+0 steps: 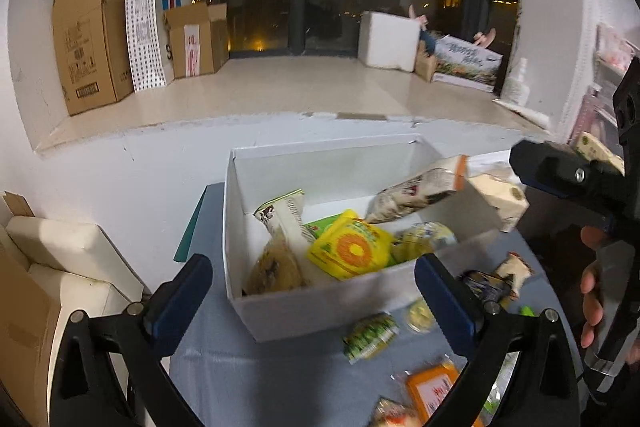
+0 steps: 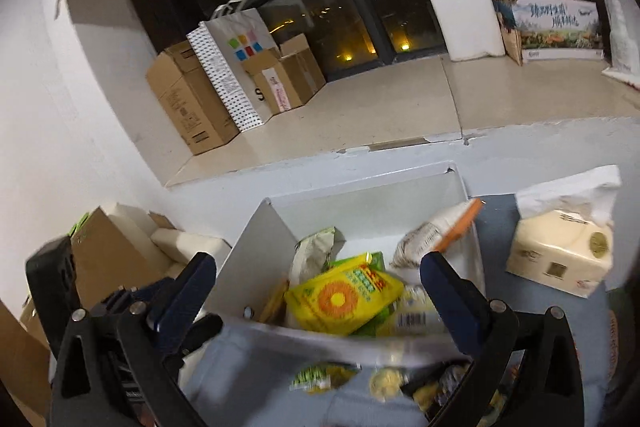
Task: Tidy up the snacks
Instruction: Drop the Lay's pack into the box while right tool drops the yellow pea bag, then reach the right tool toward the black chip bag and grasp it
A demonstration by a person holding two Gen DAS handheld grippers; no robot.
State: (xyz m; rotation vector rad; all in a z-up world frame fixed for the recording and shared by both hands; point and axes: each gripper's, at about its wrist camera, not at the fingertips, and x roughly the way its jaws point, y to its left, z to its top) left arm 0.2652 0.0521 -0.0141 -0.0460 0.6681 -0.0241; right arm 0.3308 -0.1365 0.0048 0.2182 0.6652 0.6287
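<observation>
Snack packets, including a yellow sunflower-print pack (image 1: 352,250), sit piled inside the white box (image 1: 320,303); more snacks lie loose on the table just in front of it. Left gripper (image 1: 314,301) and right gripper (image 2: 316,301) both hover at the box's near wall, jaws spread wide, holding nothing. Tissue pack (image 2: 560,259) sits right of the box.

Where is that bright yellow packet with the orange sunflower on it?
The yellow sunflower packet lies inside the white box, near its front wall, in the middle of both views, among other snack bags.

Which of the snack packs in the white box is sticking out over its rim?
The pale packet with the orange end: it leans on the white box's right wall with its orange end past the rim. The yellow sunflower pack lies inside.
</observation>
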